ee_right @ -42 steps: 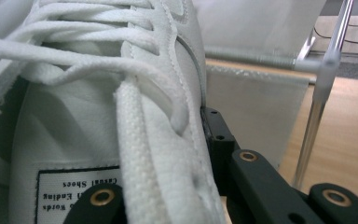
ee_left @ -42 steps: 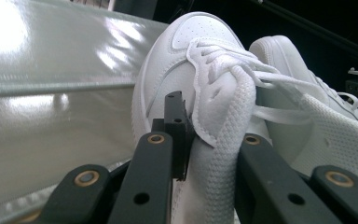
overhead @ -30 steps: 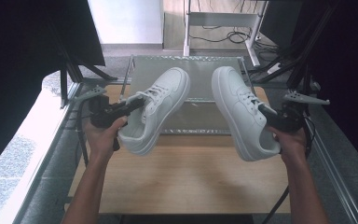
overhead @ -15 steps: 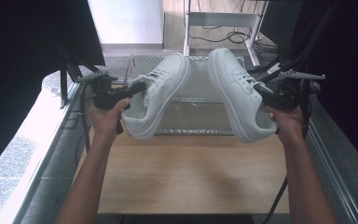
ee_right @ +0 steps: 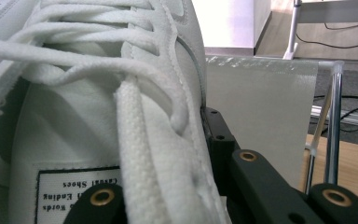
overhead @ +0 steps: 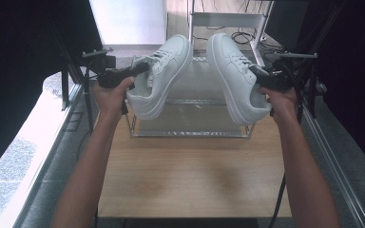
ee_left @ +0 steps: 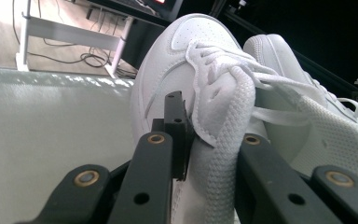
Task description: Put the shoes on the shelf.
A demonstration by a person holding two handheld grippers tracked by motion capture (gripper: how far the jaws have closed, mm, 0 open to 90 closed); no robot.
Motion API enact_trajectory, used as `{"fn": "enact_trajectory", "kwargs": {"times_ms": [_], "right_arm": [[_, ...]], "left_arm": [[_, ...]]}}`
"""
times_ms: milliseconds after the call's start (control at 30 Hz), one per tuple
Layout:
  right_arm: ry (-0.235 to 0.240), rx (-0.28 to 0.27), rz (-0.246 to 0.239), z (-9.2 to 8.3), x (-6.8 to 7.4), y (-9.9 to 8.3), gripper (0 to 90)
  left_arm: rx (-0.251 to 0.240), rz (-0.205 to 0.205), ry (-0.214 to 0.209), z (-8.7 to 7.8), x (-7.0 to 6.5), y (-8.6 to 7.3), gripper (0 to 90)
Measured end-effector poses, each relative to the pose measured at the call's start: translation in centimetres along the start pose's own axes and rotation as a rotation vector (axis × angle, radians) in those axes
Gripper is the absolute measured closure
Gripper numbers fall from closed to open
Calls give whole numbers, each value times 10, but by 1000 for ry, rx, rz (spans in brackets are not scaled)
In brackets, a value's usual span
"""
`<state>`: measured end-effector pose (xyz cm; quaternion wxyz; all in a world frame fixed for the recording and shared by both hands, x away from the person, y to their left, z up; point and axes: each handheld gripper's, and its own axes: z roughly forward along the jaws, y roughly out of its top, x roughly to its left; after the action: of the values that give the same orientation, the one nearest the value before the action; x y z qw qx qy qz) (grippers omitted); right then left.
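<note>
Two white lace-up sneakers are held in the air above a low rack. My left gripper is shut on the side wall of the left sneaker, by its lace opening; in the left gripper view my left gripper pinches that mesh-lined edge of the left sneaker, with the other sneaker beyond. My right gripper is shut on the right sneaker the same way. In the right gripper view my right gripper has the right sneaker's eyelet-side wall between its jaws. Both toes point away and up.
A metal-framed rack with a translucent sheet top stands at the far half of the wooden table. A white metal stand and cables lie on the floor beyond. Dark frames and screens flank both sides.
Both hands have carried their sneakers up and away from the person, from the rack's near edge to above its far part. The grips look unchanged.
</note>
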<state>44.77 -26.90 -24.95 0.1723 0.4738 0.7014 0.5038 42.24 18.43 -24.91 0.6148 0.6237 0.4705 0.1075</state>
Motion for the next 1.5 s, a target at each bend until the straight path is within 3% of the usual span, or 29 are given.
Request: {"fn": "enact_trajectory", "kwargs": {"times_ms": [200, 333, 533, 833, 967, 1200, 1367, 1433, 1500], "right_arm": [[-39, 18, 35, 21, -1, 15, 870], [-72, 51, 54, 37, -3, 24, 870], [-129, 97, 69, 62, -8, 36, 870], [-199, 152, 95, 95, -8, 47, 870], [-239, 180, 111, 112, -1, 47, 869], [-294, 188, 146, 135, 12, 41, 863], [-307, 171, 211, 143, 17, 39, 827], [-330, 181, 192, 147, 21, 38, 818], [-346, 188, 187, 151, 25, 37, 813]], "left_arm": [[9, -34, 49, 20, 8, 10, 817], [29, -32, 78, 36, 14, 15, 816], [41, -73, 127, 58, 24, 19, 816], [58, -124, 151, 83, 30, 21, 814], [66, -143, 162, 96, 29, 18, 813], [60, -218, 236, 120, 25, 2, 791], [73, -223, 280, 135, 19, -6, 741], [84, -220, 300, 142, 17, -10, 728], [77, -244, 297, 143, 18, -10, 713]]}}
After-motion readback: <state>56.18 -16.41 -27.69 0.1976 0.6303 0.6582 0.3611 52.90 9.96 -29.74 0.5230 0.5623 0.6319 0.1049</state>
